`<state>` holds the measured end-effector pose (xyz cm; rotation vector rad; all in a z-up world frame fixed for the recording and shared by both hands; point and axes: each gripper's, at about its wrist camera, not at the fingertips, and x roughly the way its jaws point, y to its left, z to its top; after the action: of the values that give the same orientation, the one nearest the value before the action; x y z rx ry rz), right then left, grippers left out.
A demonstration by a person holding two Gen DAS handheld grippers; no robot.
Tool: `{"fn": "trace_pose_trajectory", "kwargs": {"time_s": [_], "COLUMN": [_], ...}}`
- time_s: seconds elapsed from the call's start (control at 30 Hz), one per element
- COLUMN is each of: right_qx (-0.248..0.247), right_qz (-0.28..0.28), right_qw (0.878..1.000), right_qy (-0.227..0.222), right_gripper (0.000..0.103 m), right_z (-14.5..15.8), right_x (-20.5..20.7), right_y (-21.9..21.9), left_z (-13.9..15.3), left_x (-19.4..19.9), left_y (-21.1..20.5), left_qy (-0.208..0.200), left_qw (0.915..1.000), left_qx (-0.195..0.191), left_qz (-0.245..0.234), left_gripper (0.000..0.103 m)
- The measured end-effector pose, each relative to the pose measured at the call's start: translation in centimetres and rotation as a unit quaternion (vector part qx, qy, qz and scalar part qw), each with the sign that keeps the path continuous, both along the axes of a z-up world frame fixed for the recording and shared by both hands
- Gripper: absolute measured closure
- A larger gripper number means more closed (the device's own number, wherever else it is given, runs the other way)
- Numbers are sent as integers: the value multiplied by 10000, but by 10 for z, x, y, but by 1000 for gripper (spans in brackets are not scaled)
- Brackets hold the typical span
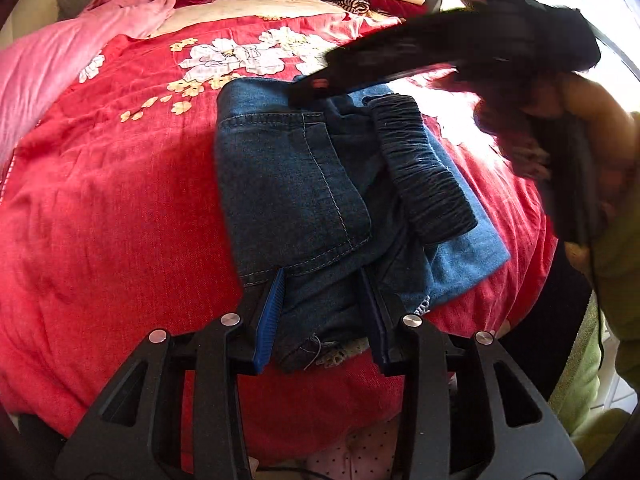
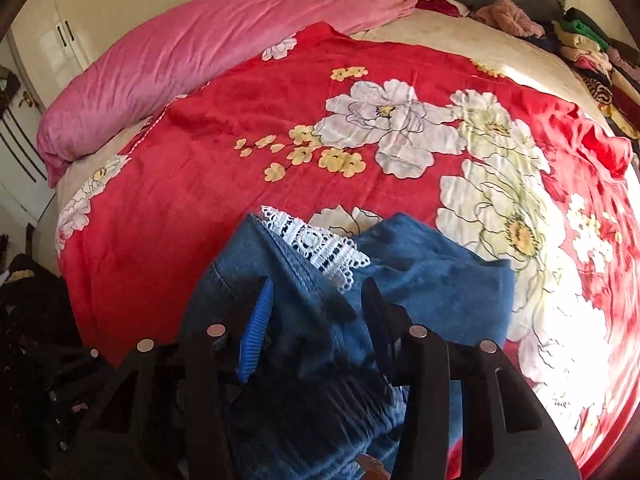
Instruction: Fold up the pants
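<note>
Pants (image 1: 304,184) folded into compact denim stack, centre frame on red floral bed (image 1: 100,220). Soft, moderately heavy, layers prone to slide. Left hand-held gripper (image 1: 326,304) straddles near edge, jaws parted, not clenched. Right hand-held gripper (image 2: 320,320) likewise spread over denim. Best hold: thick folded edge, through all layers.

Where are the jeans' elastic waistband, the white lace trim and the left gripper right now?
elastic waistband (image 1: 420,168), left wrist view, middle of the dark ruched band.
white lace trim (image 2: 316,246), right wrist view, centre of the lace strip.
left gripper (image 1: 326,308), left wrist view, midway between fingertips, denim between them.
</note>
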<state>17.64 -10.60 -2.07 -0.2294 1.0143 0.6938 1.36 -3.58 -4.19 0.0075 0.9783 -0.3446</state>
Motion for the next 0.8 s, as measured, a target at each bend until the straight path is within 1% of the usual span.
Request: {"fn": "trace_pose_trajectory", "kwargs": {"time_s": [0.03, 0.07, 0.1, 0.13, 0.17, 0.23, 0.37, 0.47, 0.53, 0.57, 0.6, 0.63, 0.67, 0.7, 0.77, 0.8], "right_qx": [-80, -95, -5, 13, -5, -136, -577, -543, -409, -315, -238, -174, -121, -42, 185, 279], "right_qz": [77, 164, 247, 226, 223, 195, 157, 64, -34, -98, -138, -165, -206, -255, -357, -421], "right_qw": [9999, 9997, 9989, 9989, 9992, 9997, 9980, 9982, 9988, 9991, 9992, 9988, 9982, 9977, 9966, 9958], "right_qy": [46, 155, 386, 415, 330, 4, -210, -243, -250, -250, -299, -425, -549, -633, -722, -759], "right_gripper": [65, 83, 94, 95, 96, 98, 99, 99, 98, 91, 81, 76, 68, 65, 63, 56], "right_z": [-6, -11, -15, -13, -9, -3, -22, -26, -18, -12, -5, 3, 11, 19, 33, 39], "right_x": [4, 7, 10, 10, 10, 10, 10, 11, 9, 8, 5, 2, -2, -6, -12, -14], "right_y": [6, 10, 13, 15, 17, 21, 28, 27, 22, 18, 15, 11, 7, 1, -12, -18], "left_z": [0, 0, 0, -1, -1, -1, 0, 0, 1, 1, 2, 2, 3, 3, 4, 5], "left_x": [0, 0, 1, 1, 1, 1, 0, -1, -2, -2, -2, -2, -3, -2, -2, -2], "left_y": [0, 1, 0, 0, 0, 0, -2, 0, 0, 0, 0, 1, 1, 1, 2, 2], "left_qy": [-1, 0, 4, 13, 10, -8, -41, -20, -13, -14, -16, -15, -16, -17, -20, -19], "left_qw": [10000, 10000, 10000, 10000, 10000, 10000, 10000, 10000, 10000, 10000, 10000, 10000, 9999, 9999, 9999, 9999], "left_qx": [2, -1, -4, -2, -7, -18, -3, -28, -45, -51, -73, -92, -101, -104, -103, -105], "left_qz": [1, 5, 7, 6, 6, 4, 10, 43, 38, 29, 33, 36, 37, 38, 50, 64], "left_gripper": [73, 73, 73, 73, 73, 73, 73, 72, 71, 71, 70, 70, 70, 69, 67, 66]}}
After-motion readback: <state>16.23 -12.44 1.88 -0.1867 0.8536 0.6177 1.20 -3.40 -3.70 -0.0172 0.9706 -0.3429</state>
